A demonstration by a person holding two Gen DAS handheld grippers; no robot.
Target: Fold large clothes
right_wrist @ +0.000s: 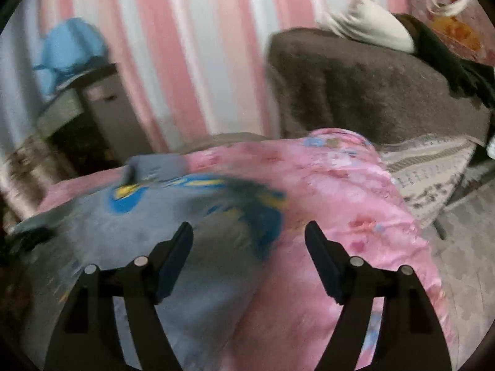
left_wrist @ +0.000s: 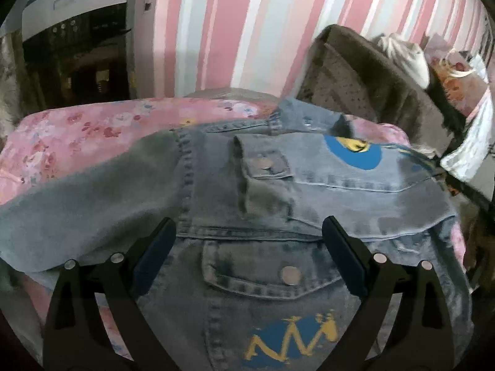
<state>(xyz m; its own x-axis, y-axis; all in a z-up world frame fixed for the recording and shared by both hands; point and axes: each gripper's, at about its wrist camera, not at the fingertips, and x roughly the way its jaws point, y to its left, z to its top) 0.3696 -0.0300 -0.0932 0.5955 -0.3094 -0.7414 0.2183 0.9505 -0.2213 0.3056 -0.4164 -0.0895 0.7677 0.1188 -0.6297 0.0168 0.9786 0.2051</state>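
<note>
Two views show one denim jacket on a pink floral cover.

Left wrist view: the denim jacket (left_wrist: 278,204) fills the centre and lower half of the frame, lying on the pink floral cover (left_wrist: 86,130). A cuffed sleeve (left_wrist: 263,167) is folded across the chest, its snap facing up. A flap pocket (left_wrist: 266,275) lies between the fingers of the left gripper (left_wrist: 249,232), whose jaws stand spread wide above the cloth, pinching nothing. The jacket's left edge runs from lower left toward the upper centre; bare cover lies beyond it. At right, the hem reaches the edge of the cover. A brown upholstered seat (left_wrist: 371,86) stands at upper right, against a striped wall (left_wrist: 235,24).

Right wrist view (blurred): the jacket (right_wrist: 139,232) occupies the lower left, its blue and yellow print (right_wrist: 266,216) ending at the garment's right edge near frame centre. The right gripper (right_wrist: 249,235) is spread, with nothing between its fingers; the left finger hangs over denim, the right over the cover (right_wrist: 355,216). Open cover extends rightward to its rounded edge, with a patterned rug (right_wrist: 433,170) beyond.
</note>
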